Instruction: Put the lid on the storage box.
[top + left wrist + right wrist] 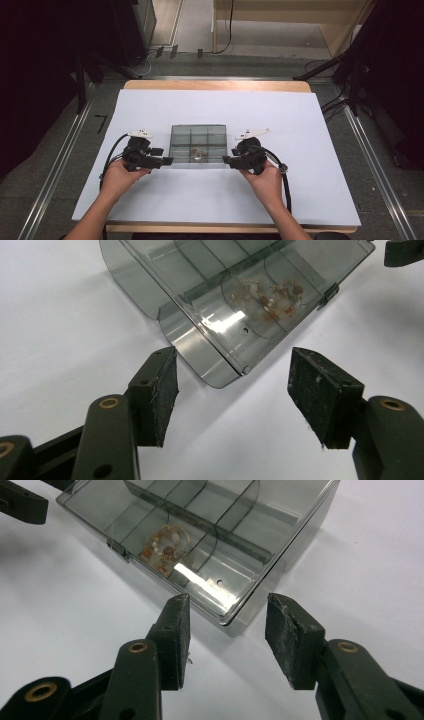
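Here, flanking a smoky lidded box (pixel 198 144) at the desk's (pixel 300 200) centre: left gripper (pixel 168 160) and right gripper (pixel 226 159), both spread wide, holding nothing. Best closed squarely over the 2 near corners, avoiding tipping the beaded trinket (pixel 165 547) inside.

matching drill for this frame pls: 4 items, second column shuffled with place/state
Items:
1. left tongs
2. right tongs
3. smoky clear divided box
4. beaded trinket

Place or state:
A. inside a near compartment of the box, under the shut lid
B. open, at the box's near right corner
C. lies shut on the white table sheet, between the two hands
D. open, at the box's near left corner

Pairs: 1-D, 2-B, 3-C, 4-A
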### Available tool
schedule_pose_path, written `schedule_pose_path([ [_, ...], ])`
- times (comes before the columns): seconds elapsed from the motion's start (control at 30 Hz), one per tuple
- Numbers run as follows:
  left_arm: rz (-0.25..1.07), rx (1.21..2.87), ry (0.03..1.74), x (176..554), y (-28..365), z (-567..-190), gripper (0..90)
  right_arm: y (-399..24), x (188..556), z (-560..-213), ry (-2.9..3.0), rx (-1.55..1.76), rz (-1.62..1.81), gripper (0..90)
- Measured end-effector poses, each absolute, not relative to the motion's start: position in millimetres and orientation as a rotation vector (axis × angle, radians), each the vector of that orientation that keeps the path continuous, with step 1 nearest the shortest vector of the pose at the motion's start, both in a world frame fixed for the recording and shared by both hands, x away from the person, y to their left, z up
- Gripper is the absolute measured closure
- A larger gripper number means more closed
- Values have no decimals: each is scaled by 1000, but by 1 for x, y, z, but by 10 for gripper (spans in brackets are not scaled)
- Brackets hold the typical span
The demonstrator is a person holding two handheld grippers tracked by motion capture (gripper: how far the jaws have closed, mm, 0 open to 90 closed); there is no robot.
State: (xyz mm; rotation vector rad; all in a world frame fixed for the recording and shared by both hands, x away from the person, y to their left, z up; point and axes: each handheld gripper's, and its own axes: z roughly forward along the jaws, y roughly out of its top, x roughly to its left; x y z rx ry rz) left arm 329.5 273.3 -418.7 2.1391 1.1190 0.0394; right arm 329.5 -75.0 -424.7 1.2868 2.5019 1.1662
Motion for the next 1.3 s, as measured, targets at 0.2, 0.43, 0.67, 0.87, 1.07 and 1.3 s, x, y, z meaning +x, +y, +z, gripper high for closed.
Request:
schedule_pose_path([
  [0.2,45,2144,1112,332,274,-412,374,-81,332,-420,2475,1301,1185,539],
  [0.43,53,2139,1130,334,279,-409,372,-90,336,-415,2444,1318,1209,536],
  [0.67,71,2127,1146,336,285,-406,367,-96,340,-411,2413,1323,1224,533],
  [0.87,70,2127,1153,339,287,-404,366,-105,343,-410,2388,1341,1228,495],
  [1.07,54,2096,1151,343,289,-400,366,-115,348,-409,2365,1349,1220,471],
  [1.3,75,2094,1162,351,293,-400,366,-127,355,-408,2337,1358,1210,470],
])
